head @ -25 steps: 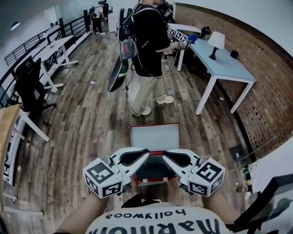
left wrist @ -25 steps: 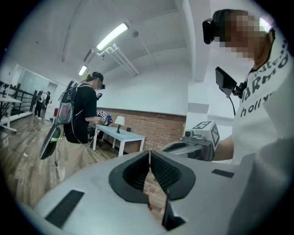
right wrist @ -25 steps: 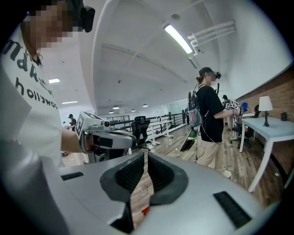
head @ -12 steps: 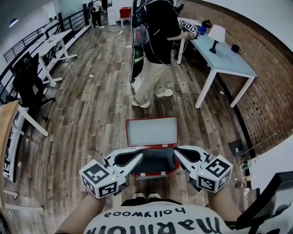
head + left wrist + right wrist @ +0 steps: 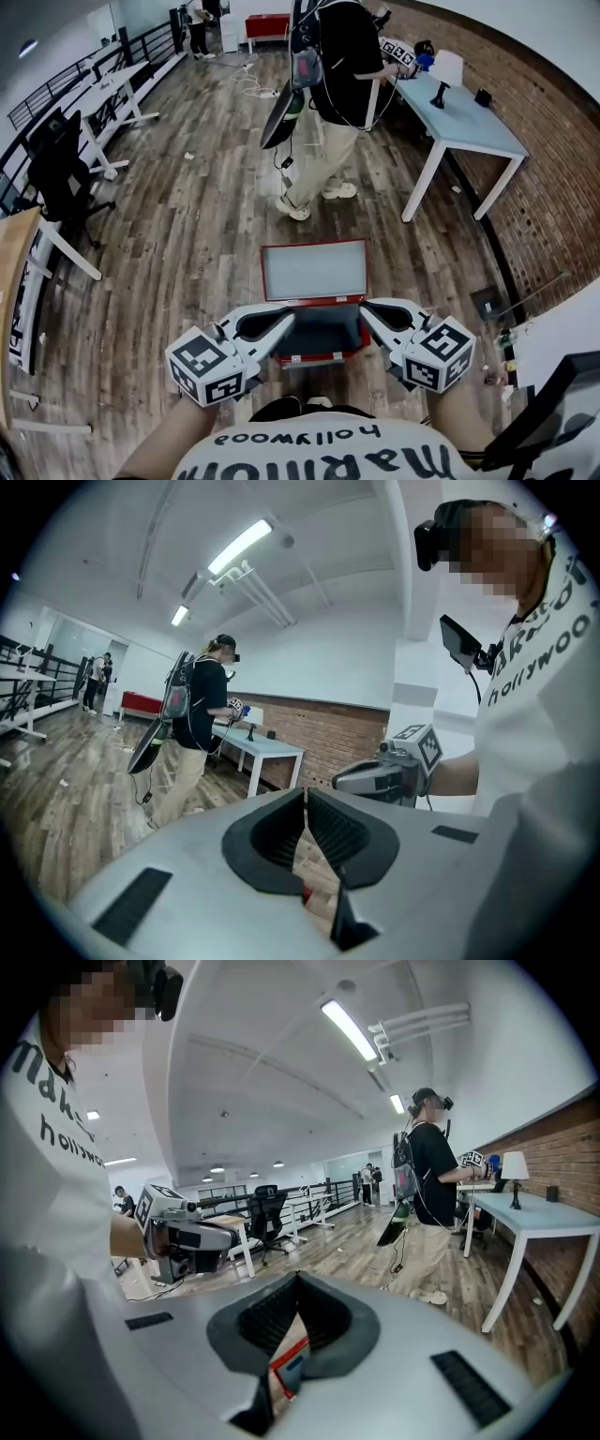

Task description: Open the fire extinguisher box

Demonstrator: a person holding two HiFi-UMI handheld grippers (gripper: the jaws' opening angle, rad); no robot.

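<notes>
Red box open; left claw, right claw closed.

"hollywood" on the wearer's white shirt (larger lettering beside it unclear)

The person wears a white short-sleeved T-shirt with black lettering and a black headset, and carries pale grey left tongs and right tongs, each with black ribbed pads and a cube of black-and-white square markers.
</notes>
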